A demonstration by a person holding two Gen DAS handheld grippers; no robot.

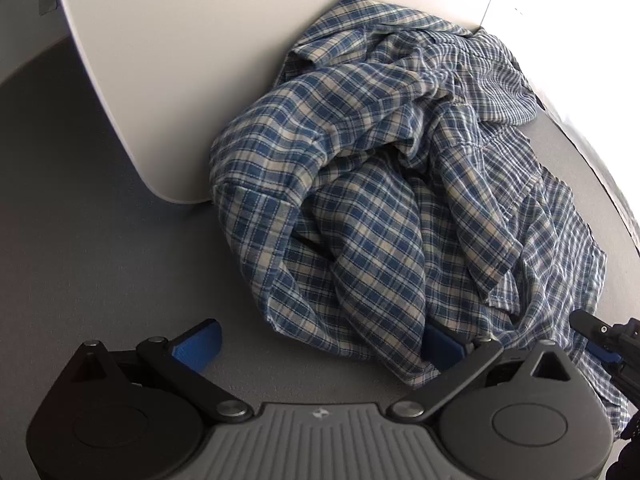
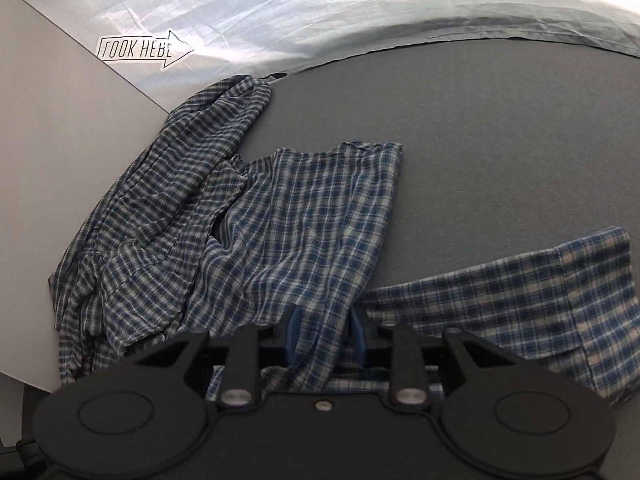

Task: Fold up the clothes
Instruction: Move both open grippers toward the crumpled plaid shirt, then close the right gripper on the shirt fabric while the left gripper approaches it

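A blue-and-cream plaid shirt lies in a crumpled heap on the grey worktop, filling the centre and right of the left wrist view and bunched against a white panel that rises at the upper left of the frame. No fold is visible: the cloth is twisted into ridges, so by these pictures the task looks barely begun, with spreading the garment flat and every fold still to come.

The left claw stands at the bottom of its frame with its jaws spread wide. One blue pad rests bare on the worktop at lower left, while the other sits under the near hem of the shirt, and nothing is pinched between them.

In the right wrist view the right claw, at bottom centre, has its blue pads drawn in on a band of the plaid cloth that runs up between them, gripping it. A flatter panel of the shirt spreads above it at centre frame, a sleeve-like piece with a cuff lies at the lower right, and a darker bunched mass trails to the upper left towards a "LOOK HERE" arrow sticker.
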